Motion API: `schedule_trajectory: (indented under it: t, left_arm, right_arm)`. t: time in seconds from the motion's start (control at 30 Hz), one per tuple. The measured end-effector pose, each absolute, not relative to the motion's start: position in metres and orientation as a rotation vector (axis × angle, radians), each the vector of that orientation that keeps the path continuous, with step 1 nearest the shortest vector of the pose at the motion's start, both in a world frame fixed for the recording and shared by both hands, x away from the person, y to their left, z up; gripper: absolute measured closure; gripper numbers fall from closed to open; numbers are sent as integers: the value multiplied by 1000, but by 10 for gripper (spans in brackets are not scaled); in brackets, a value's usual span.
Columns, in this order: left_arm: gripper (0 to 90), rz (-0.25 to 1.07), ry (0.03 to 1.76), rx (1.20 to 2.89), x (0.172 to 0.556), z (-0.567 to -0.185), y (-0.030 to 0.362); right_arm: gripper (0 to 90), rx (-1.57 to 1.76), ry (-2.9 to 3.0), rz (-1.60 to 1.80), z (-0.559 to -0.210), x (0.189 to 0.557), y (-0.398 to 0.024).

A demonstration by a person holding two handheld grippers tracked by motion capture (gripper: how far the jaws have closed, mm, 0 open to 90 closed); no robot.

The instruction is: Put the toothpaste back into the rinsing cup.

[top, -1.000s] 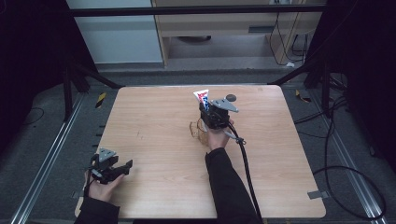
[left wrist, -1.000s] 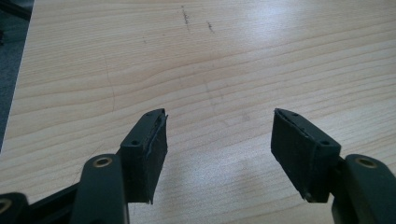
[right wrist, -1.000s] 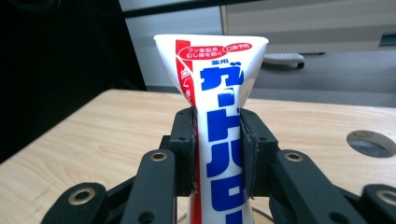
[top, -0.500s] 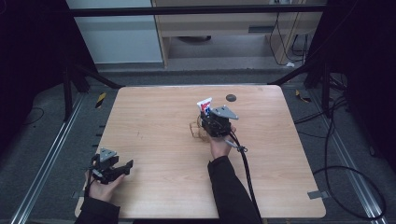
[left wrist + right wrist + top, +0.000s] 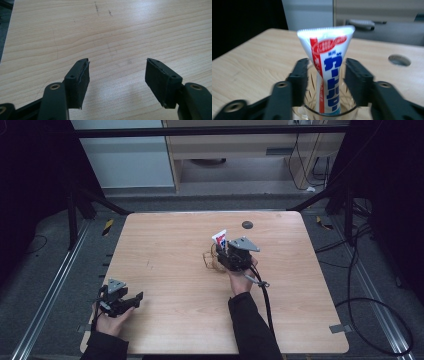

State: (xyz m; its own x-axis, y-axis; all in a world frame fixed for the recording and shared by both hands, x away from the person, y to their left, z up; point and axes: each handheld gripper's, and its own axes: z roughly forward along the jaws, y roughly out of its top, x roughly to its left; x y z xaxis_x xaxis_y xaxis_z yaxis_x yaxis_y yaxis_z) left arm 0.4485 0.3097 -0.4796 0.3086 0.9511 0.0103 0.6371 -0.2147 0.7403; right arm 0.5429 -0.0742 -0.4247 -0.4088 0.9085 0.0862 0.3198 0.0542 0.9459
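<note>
High view: overhead, facing 12 o'clock across table (image 5: 165, 245). Gripper views: close, low; all share tabletop.

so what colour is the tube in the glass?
White tube with a red band and blue lettering, clearest in the right gripper view.

The tube (image 5: 327, 67) standing between the right gripper's (image 5: 325, 82) black jaws is white, with a red stripe down its left side, a red oval badge near the crimped top and big blue lettering running down its front. The glass (image 5: 329, 110) just below those jaws is clear with cut, radiating lines. Under the left gripper (image 5: 117, 82), black as well, the table (image 5: 125, 30) is pale wood with fine wavy grain and a few dark scuff marks ahead of the jaws.
</note>
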Motion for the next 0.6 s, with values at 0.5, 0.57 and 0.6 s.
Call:
schedule_trajectory:
  t: [0.5, 0.57, 0.6]
  left_arm:
    - [348, 632, 1382, 1959, 447, -480, 307]
    - [347, 630, 1378, 1960, 447, -480, 306]
    - [346, 630, 1376, 1961, 446, -480, 306]
  right_arm:
    - [187, 1149, 1878, 1317, -396, 484, -113]
    - [180, 1172, 1909, 1311, -400, 477, -122]
    - [174, 1174, 1927, 1303, -403, 474, -127]
